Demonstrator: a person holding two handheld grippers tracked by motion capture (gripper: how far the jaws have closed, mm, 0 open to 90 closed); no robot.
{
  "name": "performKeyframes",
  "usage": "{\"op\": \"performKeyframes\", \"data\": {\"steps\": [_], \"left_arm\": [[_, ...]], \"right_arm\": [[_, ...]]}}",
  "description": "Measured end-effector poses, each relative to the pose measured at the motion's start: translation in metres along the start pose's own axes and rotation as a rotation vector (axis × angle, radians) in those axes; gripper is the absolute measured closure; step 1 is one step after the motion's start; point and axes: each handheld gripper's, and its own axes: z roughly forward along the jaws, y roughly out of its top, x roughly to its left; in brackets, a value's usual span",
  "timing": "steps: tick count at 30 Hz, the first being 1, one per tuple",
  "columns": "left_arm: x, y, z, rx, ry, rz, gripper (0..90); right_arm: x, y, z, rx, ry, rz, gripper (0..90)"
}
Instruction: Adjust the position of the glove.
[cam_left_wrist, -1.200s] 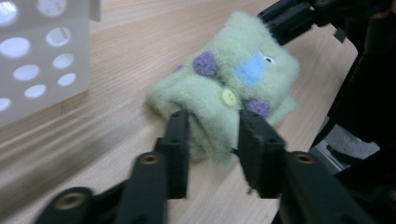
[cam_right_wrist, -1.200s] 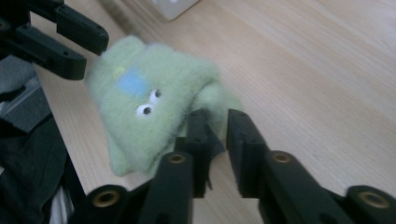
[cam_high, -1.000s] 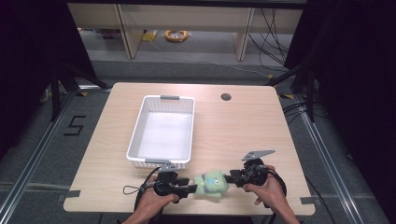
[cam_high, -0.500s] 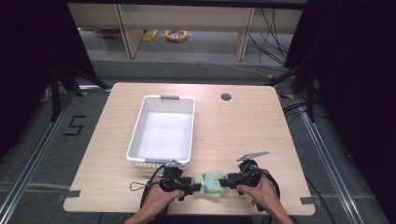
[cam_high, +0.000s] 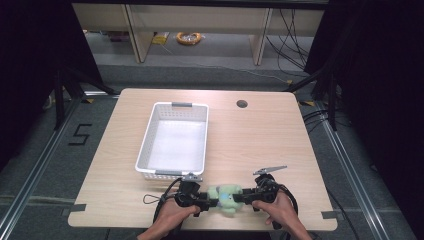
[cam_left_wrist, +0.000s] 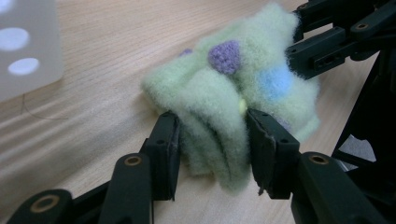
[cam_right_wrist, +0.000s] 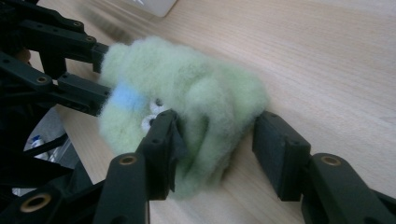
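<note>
A fluffy green soft toy (cam_high: 225, 197) with purple and blue spots lies on the wooden table (cam_high: 260, 135) close to its near edge, between the two grippers, which come at it from opposite sides. The left gripper (cam_high: 207, 201) has just been closing, and in the left gripper view both of its black pads press into a fold of the green plush (cam_left_wrist: 224, 98), so it is clamped on the toy. The right gripper (cam_high: 239, 198) has also just been closing; in the right gripper view its near pad digs into the plush (cam_right_wrist: 187, 102), while the other pad stands just beside the toy's edge, and whether it touches cannot be told. The person's hands (cam_high: 172, 217) hold both tools low over the table. A white plastic basket (cam_high: 150, 135) stands on the table beyond the toy, just behind the left gripper.
</note>
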Motion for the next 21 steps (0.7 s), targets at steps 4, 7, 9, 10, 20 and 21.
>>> {"op": "performKeyframes", "data": {"steps": [4, 7, 9, 10, 20, 21], "left_arm": [[0.0, -0.001, 0.001, -0.005, -0.001, 0.007, 58.7], [-0.001, -0.001, 0.001, -0.007, -0.003, 0.015, 63.4], [-0.001, 0.0, -0.001, -0.005, 0.001, 0.019, 65.9], [-0.001, -0.001, 0.0, -0.016, -0.004, 0.02, 66.9], [-0.003, 0.0, -0.008, -0.023, -0.025, 0.061, 71.9], [-0.003, 0.0, -0.01, -0.026, -0.037, 0.062, 72.0]], "right_arm": [[0.002, -0.001, 0.003, 0.002, 0.033, 0.013, 55.2], [0.001, -0.001, 0.004, -0.006, 0.027, 0.0, 57.0], [-0.002, -0.002, 0.005, -0.014, 0.057, -0.005, 61.7], [-0.001, -0.002, 0.005, -0.019, 0.052, -0.002, 64.8], [0.0, -0.001, 0.0, -0.038, 0.078, -0.059, 76.4], [0.001, -0.001, -0.001, -0.037, 0.087, -0.064, 76.9]]}}
